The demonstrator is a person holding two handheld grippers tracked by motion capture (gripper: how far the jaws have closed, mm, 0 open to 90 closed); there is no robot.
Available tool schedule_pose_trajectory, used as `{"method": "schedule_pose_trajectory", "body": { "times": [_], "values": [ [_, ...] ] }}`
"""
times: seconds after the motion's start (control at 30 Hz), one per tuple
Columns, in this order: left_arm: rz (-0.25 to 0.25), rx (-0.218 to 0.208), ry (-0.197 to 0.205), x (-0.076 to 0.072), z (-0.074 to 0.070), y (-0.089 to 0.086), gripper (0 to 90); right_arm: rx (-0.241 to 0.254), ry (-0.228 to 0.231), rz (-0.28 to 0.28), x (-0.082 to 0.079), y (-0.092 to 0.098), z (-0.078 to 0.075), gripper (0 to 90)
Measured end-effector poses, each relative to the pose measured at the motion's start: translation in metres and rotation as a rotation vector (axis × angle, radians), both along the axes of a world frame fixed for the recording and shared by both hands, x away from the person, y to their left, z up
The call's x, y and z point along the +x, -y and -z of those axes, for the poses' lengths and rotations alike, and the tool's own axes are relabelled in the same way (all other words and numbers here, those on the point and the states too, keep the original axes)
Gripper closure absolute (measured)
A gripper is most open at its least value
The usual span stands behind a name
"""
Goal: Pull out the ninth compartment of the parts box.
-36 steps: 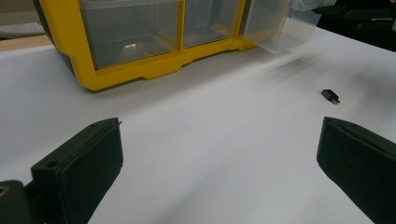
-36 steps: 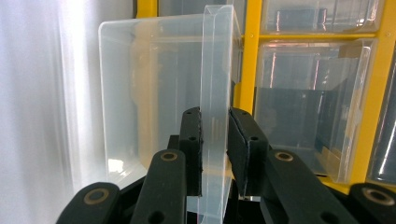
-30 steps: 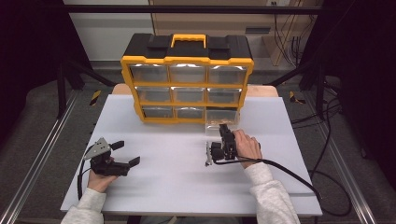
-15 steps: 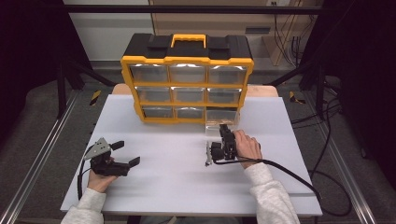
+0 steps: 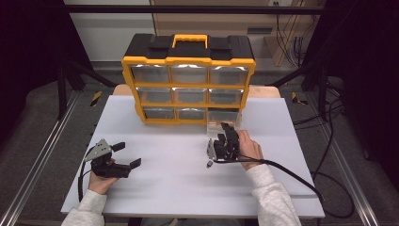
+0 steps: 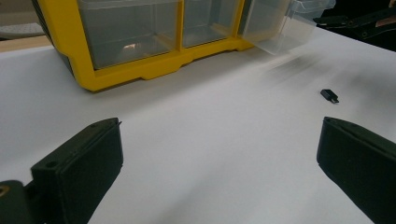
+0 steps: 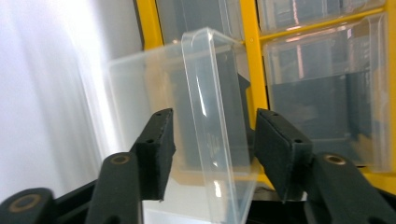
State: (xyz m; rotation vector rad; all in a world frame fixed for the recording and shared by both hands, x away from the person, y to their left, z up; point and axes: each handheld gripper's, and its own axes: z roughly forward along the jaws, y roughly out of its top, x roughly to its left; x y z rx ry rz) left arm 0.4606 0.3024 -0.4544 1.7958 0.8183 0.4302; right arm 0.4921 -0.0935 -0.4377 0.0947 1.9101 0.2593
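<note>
A yellow-and-black drawer organizer [image 5: 188, 61] [image 6: 140, 70] [image 7: 247, 46] stands at the back of the white table. Its bottom-right clear drawer [image 5: 219, 123] [image 6: 280, 23] [image 7: 205, 93] is pulled partway out. My right gripper [image 5: 227, 129] [image 7: 212, 128] is at that drawer's front. Its jaws have just been opening, and the front lip stands between them with a gap on each side. A small black part [image 5: 208, 164] [image 6: 329, 95] lies on the table beside the right gripper. My left gripper [image 5: 127, 154] [image 6: 219, 130] rests open at the table's left with nothing between its fingers.
The white table top [image 5: 179, 188] stretches between the two hands. A black cable [image 5: 291, 174] trails from the right gripper off the table's right edge. Metal rails [image 5: 42, 155] run along both sides of the table.
The right gripper's jaws look slightly wider apart at the drawer front. Both hands have stayed where they were, and the drawer stays pulled out.
</note>
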Motion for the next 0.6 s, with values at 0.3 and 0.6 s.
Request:
{"method": "schedule_pose_trajectory", "body": {
  "times": [0.3,0.6],
  "values": [
    [0.001,0.000,-0.001,0.000,0.000,0.000,0.0,0.237,-0.111,0.006,-0.003,0.001,-0.009,29.9],
    [0.001,-0.001,-0.001,0.000,0.000,0.001,0.0,0.526,-0.214,0.003,-0.006,0.014,-0.020,18.3]
  ]
}}
